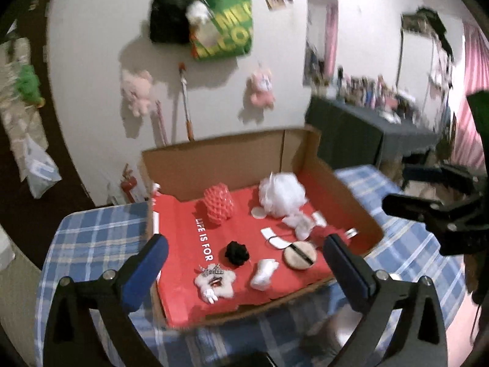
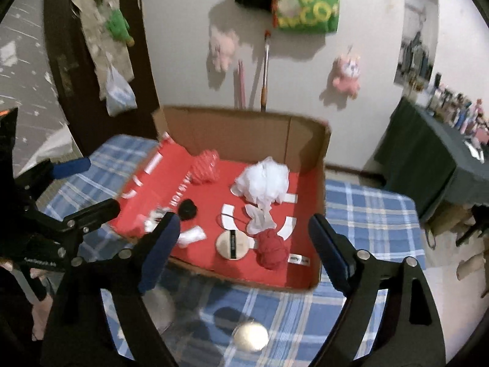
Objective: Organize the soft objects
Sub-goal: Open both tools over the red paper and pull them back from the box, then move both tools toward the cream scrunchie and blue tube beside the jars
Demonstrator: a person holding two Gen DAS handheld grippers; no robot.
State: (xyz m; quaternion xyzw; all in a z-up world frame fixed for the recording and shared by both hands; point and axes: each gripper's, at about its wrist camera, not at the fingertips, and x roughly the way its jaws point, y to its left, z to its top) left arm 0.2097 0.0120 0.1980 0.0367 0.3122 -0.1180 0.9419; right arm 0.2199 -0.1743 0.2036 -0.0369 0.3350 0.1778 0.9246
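A cardboard box (image 1: 232, 156) (image 2: 244, 128) with a red floor holds soft things: a red bumpy sponge (image 1: 217, 205) (image 2: 207, 165), a white mesh puff (image 1: 281, 195) (image 2: 262, 182), a black pom-pom (image 1: 237, 252) (image 2: 187, 209), a round beige powder puff (image 1: 299, 254) (image 2: 232, 243), a white fluffy clip (image 1: 215, 281), a small white piece (image 1: 264, 273) (image 2: 190, 235) and a red cloth ball (image 2: 271, 249). My left gripper (image 1: 244, 255) and right gripper (image 2: 241, 235) both hover open and empty over the box's near edge.
The box sits on a blue plaid tablecloth (image 1: 91, 238) (image 2: 366, 214). A round pale object (image 2: 250, 336) lies on the cloth in front of the box. Plush toys and a green bag (image 1: 226, 27) hang on the wall behind. A dark table (image 2: 428, 159) stands at right.
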